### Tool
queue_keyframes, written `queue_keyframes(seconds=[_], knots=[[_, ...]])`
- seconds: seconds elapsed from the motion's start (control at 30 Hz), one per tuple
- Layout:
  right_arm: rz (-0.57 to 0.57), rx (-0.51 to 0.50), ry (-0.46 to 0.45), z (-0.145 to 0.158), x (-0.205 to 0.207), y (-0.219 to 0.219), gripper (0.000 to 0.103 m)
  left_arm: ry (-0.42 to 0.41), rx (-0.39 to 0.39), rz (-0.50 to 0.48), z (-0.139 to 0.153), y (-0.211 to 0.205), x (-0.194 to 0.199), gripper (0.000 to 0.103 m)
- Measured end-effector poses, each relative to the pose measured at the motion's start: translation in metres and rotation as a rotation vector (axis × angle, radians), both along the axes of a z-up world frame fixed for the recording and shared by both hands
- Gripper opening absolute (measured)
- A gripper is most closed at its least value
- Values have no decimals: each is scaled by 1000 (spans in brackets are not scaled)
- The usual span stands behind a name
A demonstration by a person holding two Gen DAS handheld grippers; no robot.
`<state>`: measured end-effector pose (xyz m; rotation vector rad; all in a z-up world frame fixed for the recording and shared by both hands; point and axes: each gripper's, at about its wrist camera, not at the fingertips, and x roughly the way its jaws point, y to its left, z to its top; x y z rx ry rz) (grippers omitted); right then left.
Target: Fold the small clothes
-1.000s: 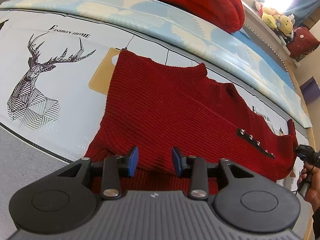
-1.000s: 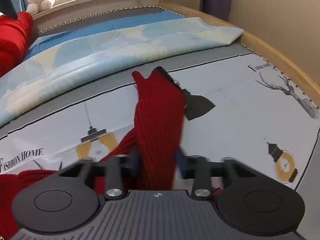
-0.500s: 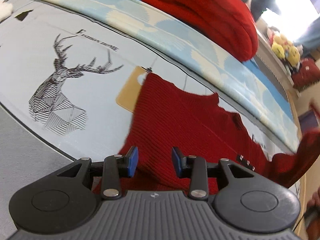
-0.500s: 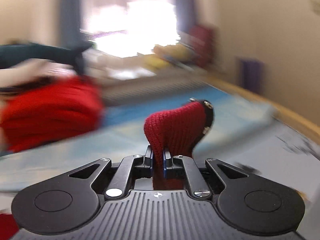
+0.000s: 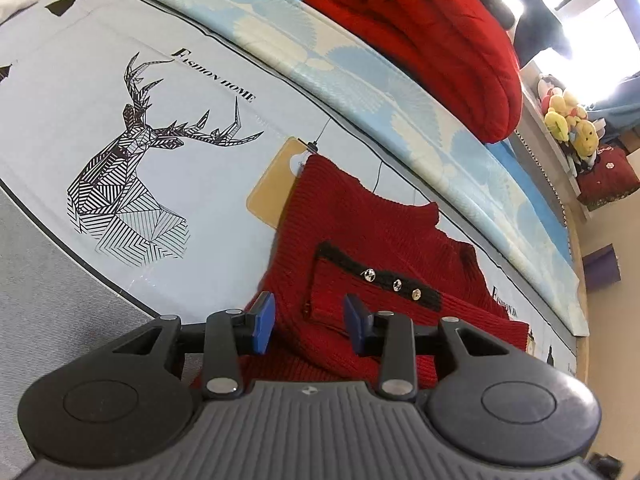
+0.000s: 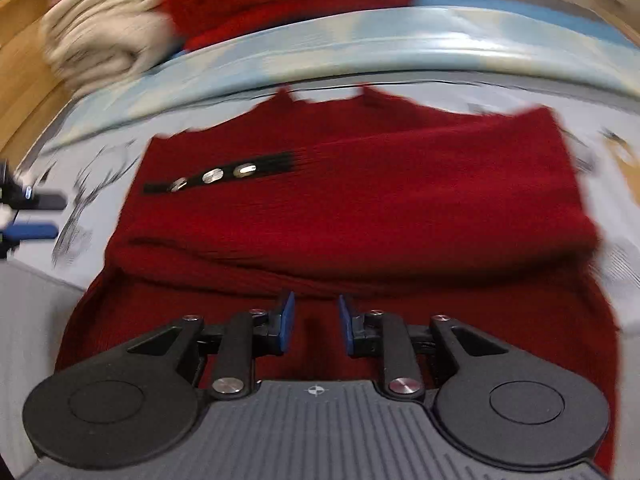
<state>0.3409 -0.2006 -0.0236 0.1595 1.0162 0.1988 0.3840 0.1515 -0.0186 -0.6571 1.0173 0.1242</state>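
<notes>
Sweater (image 5: 360,240), dark red ribbed knit, lay flat on the printed bedsheet (image 5: 200,168) of the bed, just beside the deer print (image 5: 132,168) and below a pale blue quilt (image 5: 360,92) on which a bright red blanket (image 5: 432,32) was piled. One sleeve (image 5: 384,296) rested across the body, its black cuff band (image 5: 380,276) with three shiny studs facing up; in the right wrist view the same band (image 6: 224,174) appeared toward the upper left of the garment, blurred by motion. Left claw (image 5: 310,326) hovered over the near left edge of the sweater, its blue pads wide apart and gripping nothing. Right claw (image 6: 314,324) hung over the lower hem, its pads parted by a narrower gap, likewise empty. The step in hand appeared to be the sleeve fold, judged as done on one side, so the task seemed partly complete. The next move would likely call for pinching an edge or the hem with both claws and carrying it over the body in an even line; the thick, slack knit would tend to bunch or slip unless a full layer were caught. A cream bundle (image 6: 100,44) lay beyond the quilt.
</notes>
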Motion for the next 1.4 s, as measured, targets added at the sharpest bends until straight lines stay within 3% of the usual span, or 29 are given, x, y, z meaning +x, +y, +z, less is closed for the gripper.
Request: queue_keyframes(seconds=[0.13,0.2,0.27,0.4,0.5,0.67,0.87,1.0,1.3,1.4], knots=[[-195,59,-50,16,-10,-51,32,7,-19,-8,-10,-9,4,39],[-268,71,-102,14,-10,-78,32,-1,-43,-16,-14,-15,5,36],[-366,53,-95,7,-5,-105,32,2,-40,-30,-19,-22,6,35],[-552,174,-83,-10,3,-149,34,-2,-48,-28,-31,-29,11,35],[-637,322,-50,-24,7,-170,41,2,-107,-7,-46,-27,14,35],[-689,395,-6,-34,11,-172,48,25,-147,20,-66,-24,18,35],[-762,393,11,-29,10,-170,47,24,-148,64,-73,-22,22,35],[-743,402,25,-24,8,-158,47,21,-125,70,-72,-25,23,35],[-796,478,62,-49,11,-166,47,39,-121,97,-74,-27,25,35],[-811,477,58,-47,10,-166,42,41,-123,110,-71,-27,25,35]])
